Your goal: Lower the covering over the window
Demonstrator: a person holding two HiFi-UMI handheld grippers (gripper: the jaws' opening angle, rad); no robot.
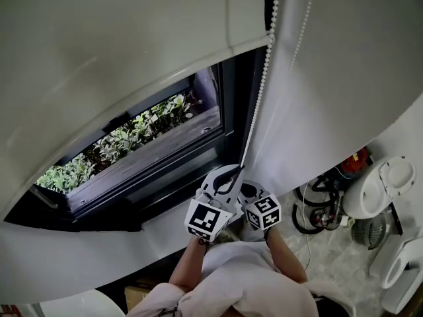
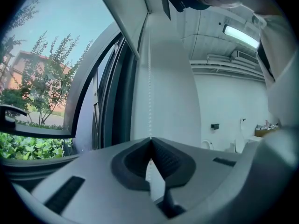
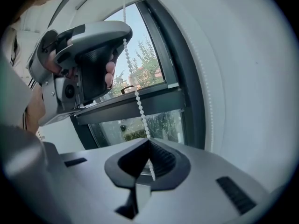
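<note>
Two grippers sit at 6 o'clock in the head view, both with jaws pinched tight on one chain [image 3: 135, 90]; the right gripper [image 3: 149, 143] holds it lower and the left gripper [image 2: 150, 141] grips it just above, at 11 o'clock in the right gripper view. The chain climbs toward 1 o'clock, where a second strand [image 1: 301, 32] hangs just beside it. Beyond, one white blind [image 1: 99, 58] covers the upper part of one window [image 1: 228, 111], its bottom edge arcing from 9 to 1 o'clock, with green plants [image 1: 132, 134] showing through the bare glass.
</note>
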